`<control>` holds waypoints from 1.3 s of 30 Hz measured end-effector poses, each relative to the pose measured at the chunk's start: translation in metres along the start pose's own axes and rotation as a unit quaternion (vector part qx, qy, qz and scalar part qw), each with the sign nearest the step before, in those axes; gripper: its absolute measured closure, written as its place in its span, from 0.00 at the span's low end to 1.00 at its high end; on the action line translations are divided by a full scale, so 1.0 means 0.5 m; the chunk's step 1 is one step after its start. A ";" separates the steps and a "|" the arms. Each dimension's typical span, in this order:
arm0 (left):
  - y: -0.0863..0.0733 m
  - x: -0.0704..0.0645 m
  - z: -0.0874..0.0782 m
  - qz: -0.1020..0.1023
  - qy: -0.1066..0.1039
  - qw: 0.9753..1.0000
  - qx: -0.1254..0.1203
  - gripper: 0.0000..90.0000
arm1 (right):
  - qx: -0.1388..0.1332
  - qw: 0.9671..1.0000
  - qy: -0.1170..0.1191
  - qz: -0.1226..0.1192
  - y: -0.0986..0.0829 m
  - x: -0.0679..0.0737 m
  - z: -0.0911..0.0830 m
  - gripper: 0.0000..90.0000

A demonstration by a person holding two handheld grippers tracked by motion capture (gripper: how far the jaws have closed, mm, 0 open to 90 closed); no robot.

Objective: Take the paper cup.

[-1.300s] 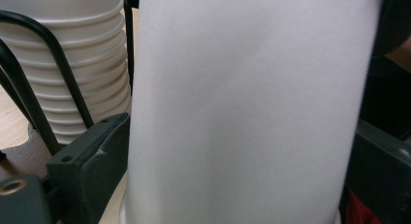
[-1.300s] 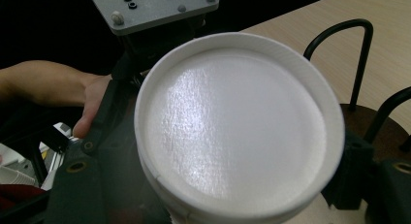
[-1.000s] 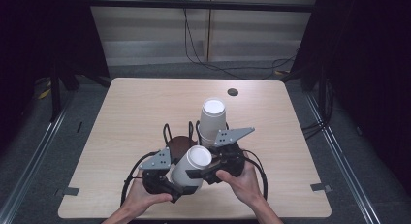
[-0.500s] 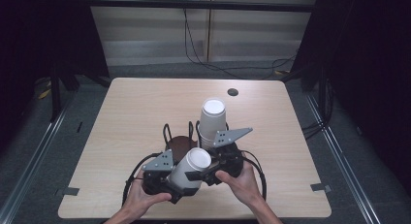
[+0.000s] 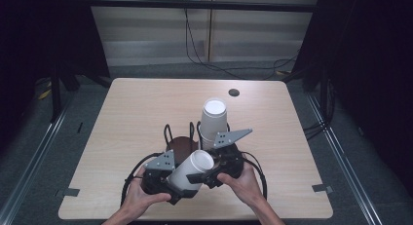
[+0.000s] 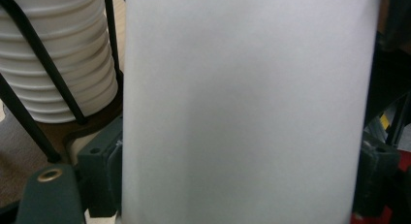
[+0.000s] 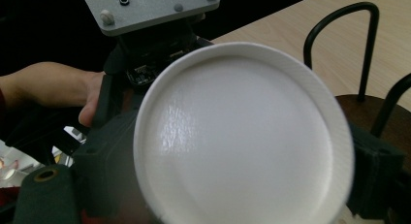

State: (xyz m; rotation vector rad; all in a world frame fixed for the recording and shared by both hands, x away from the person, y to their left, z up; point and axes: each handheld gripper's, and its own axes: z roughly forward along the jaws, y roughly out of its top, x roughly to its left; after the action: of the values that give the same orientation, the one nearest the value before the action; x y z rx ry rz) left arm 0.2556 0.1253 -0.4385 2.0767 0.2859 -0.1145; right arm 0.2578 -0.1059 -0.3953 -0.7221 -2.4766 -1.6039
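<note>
Both grippers sit low centre in the high view, at the near edge of the table (image 5: 126, 118). Left gripper (image 5: 168, 178) clamps a single white paper cup (image 5: 192, 169) by its side wall. Cup is tilted, its closed base pointing up and toward the right gripper (image 5: 214, 169).

Left gripper view: cup wall (image 6: 242, 107) spans most of the frame, a dark jaw block pressed against each side at lower left and lower right. Cup is held between them.

Right gripper view: cup base (image 7: 242, 141) faces the camera dead centre, with dark jaw parts to either side of it. Can't tell whether these jaws are touching the cup or standing off it.

Stack of white cups (image 5: 214, 120) stands upright in a black wire holder (image 5: 168, 132) just above the grippers, mid-frame. The holder's dark round base (image 5: 182, 144) beside the stack is bare.
</note>
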 end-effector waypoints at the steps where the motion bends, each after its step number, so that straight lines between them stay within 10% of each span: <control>1: 0.000 0.001 -0.002 0.000 -0.004 1.000 0.002 0.18 | 0.001 1.000 -0.002 -0.001 0.000 -0.001 -0.002 0.15; 15: 0.003 0.018 -0.028 -0.017 0.016 0.999 0.038 0.18 | -0.007 1.000 0.002 -0.004 0.000 -0.002 -0.024 0.15; 39: 0.028 0.023 -0.050 -0.019 0.038 0.994 0.100 0.18 | 0.084 0.996 -0.021 -0.035 -0.014 -0.017 -0.019 0.15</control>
State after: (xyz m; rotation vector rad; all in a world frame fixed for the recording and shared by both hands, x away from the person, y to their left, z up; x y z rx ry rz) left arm 0.2693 0.1420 -0.4164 2.2790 0.3727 -0.0905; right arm 0.2605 -0.1193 -0.3999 -0.6599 -2.6549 -1.3935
